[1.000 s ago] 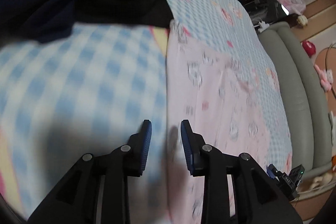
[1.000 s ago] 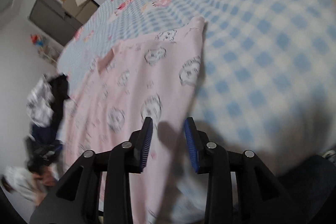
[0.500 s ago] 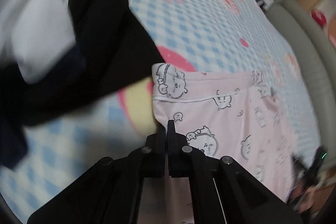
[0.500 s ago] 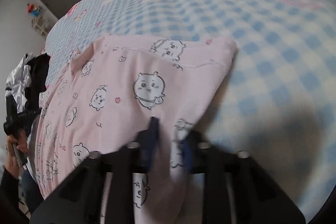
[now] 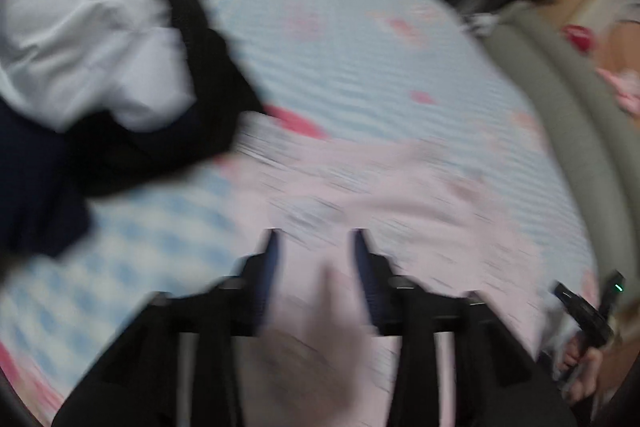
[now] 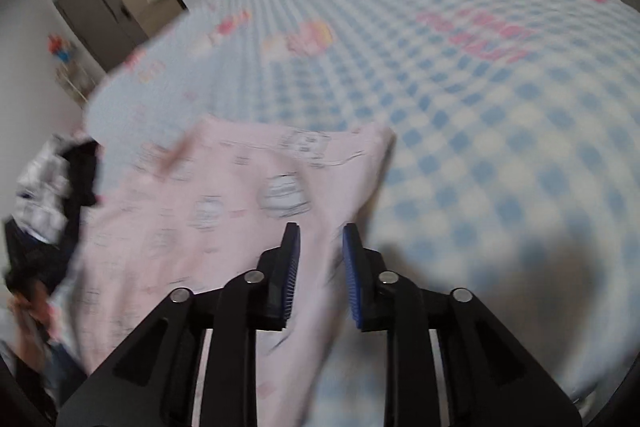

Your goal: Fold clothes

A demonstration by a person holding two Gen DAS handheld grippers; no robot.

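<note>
— One garment is being worked on: a pale pink cotton top printed with little cartoon faces (image 6: 224, 211), lying spread on the bed with the blue-and-white checked cover (image 6: 500, 131). Its near edge sits under both sets of tongs.

— How far along would you say?

— Early, I judge. The pink top looks laid out broad, perhaps with one fold in it; blur hides the layers. Beside it, a heap of white, black and navy clothes (image 5: 104, 67) waits at the bed's side, unfolded as far as I can see.

— And the tongs?

— The left tongs (image 5: 316, 263) are opening, blue pads wide, pink cloth showing between them but not pinched; a blurred ridge of fabric sits there loose. The right tongs (image 6: 320, 259) are opening too, narrower, with the top's right edge between the pads, pressed by neither.

— So what is left?

— Probably further folds on the pink top, then the whole heap.
</note>
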